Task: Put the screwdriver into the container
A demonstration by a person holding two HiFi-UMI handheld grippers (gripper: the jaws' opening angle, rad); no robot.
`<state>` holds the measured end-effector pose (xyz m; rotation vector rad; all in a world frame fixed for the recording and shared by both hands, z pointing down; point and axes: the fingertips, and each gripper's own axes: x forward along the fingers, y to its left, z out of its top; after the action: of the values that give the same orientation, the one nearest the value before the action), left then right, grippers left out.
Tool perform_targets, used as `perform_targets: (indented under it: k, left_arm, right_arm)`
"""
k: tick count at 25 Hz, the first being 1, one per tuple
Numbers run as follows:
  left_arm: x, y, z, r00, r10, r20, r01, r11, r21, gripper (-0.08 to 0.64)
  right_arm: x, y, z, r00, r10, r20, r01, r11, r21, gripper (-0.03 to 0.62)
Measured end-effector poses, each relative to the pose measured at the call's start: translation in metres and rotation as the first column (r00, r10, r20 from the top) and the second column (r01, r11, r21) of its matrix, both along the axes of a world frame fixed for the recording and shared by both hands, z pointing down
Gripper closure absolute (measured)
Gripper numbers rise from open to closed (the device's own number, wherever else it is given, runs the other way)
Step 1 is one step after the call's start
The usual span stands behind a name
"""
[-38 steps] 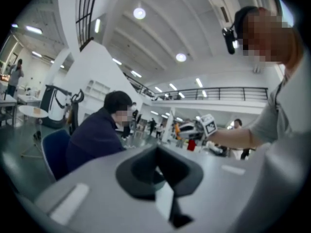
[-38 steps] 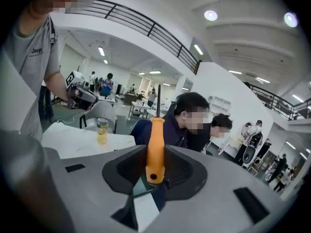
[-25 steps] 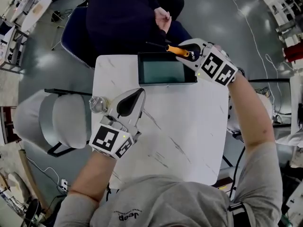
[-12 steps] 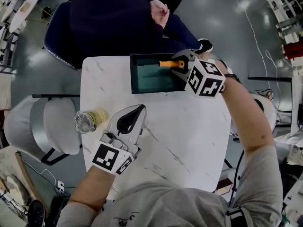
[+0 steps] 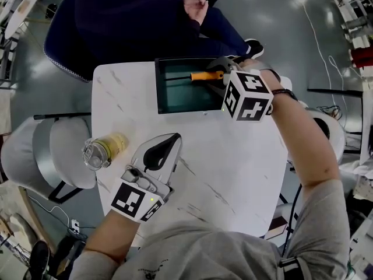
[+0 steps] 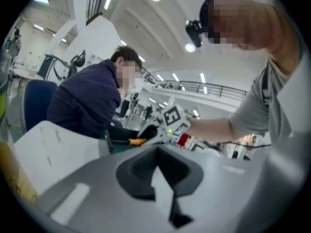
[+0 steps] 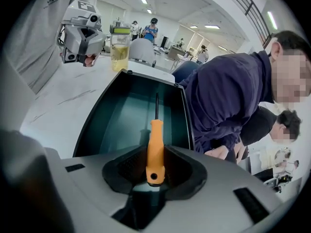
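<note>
The screwdriver [image 5: 205, 75] has an orange handle and a thin black shaft that points left. It hangs inside the dark teal container [image 5: 175, 98] at the table's far edge. My right gripper [image 5: 221, 74] is shut on the handle's end, over the container's right part. In the right gripper view the handle [image 7: 155, 144] sits between the pads of my right gripper [image 7: 155, 165], with the shaft out over the container's floor [image 7: 124, 118]. My left gripper [image 5: 172, 138] rests low over the white table [image 5: 245, 156], shut on nothing; its jaws [image 6: 156, 152] meet.
A clear bottle [image 5: 104, 150] with yellowish liquid lies near the table's left edge, beside my left gripper. A person in dark blue [image 5: 134, 16] sits just beyond the container. A grey chair [image 5: 55, 156] stands left of the table.
My right gripper has come down with the screwdriver, from above the container's far rim into its inside. My left gripper has sunk toward the table.
</note>
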<state>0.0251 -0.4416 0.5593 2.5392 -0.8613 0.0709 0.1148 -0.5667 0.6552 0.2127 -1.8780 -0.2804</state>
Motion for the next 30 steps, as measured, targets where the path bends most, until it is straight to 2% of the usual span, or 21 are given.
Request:
perform_targets:
  k: [17,30]
  left_arm:
    - [-0.003,0.003,0.007,1.0,-0.01,-0.027,0.009,0.999,-0.031,0.56]
    - [-0.006,0.003,0.012,0.999,-0.014,-0.034,0.013,0.999,-0.035,0.56]
  right_arm:
    - [0.002,0.001,0.019,0.999,0.011,-0.036,-0.013,0.999,-0.049,0.483]
    - [0.001,-0.001,0.021,1.0,0.027,-0.007,-0.027,0.995,-0.096,0.482]
